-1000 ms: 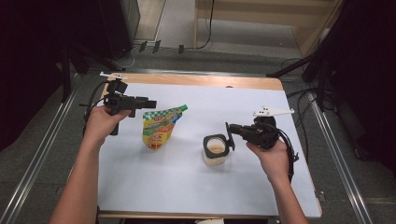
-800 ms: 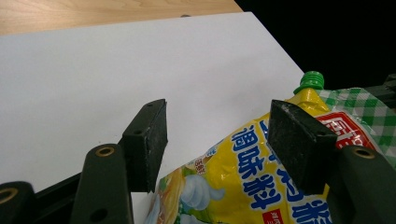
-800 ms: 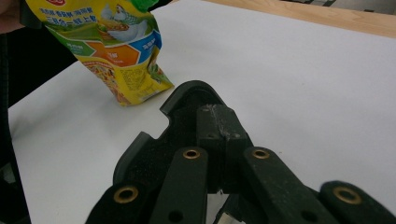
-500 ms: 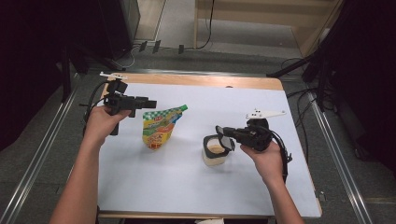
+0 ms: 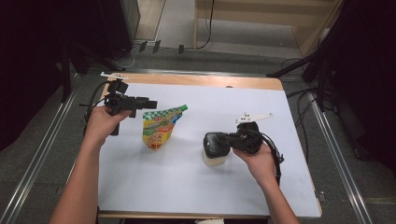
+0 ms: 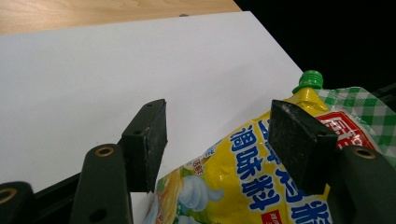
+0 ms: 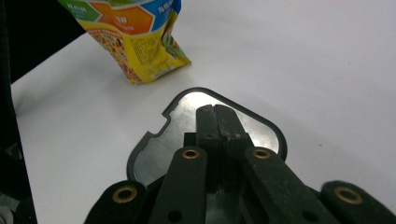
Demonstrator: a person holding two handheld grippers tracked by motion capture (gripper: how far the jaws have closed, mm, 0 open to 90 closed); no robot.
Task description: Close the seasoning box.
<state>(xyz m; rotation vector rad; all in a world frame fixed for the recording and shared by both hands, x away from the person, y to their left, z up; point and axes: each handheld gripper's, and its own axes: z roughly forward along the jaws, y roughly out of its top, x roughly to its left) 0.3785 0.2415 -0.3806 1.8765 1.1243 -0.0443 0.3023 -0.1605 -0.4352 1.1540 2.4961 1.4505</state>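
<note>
The right gripper (image 5: 210,144), jaws closed and empty, has descended onto the lidded cup (image 7: 205,126), pressing its lid; the left gripper (image 5: 150,103) holds open just beside the seasoning pouch (image 5: 161,127)

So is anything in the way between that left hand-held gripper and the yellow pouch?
Nothing visible. The left hand-held gripper has its jaws open, and the yellow seasoning pouch lies right past them on the white sheet, with bare space between.
</note>
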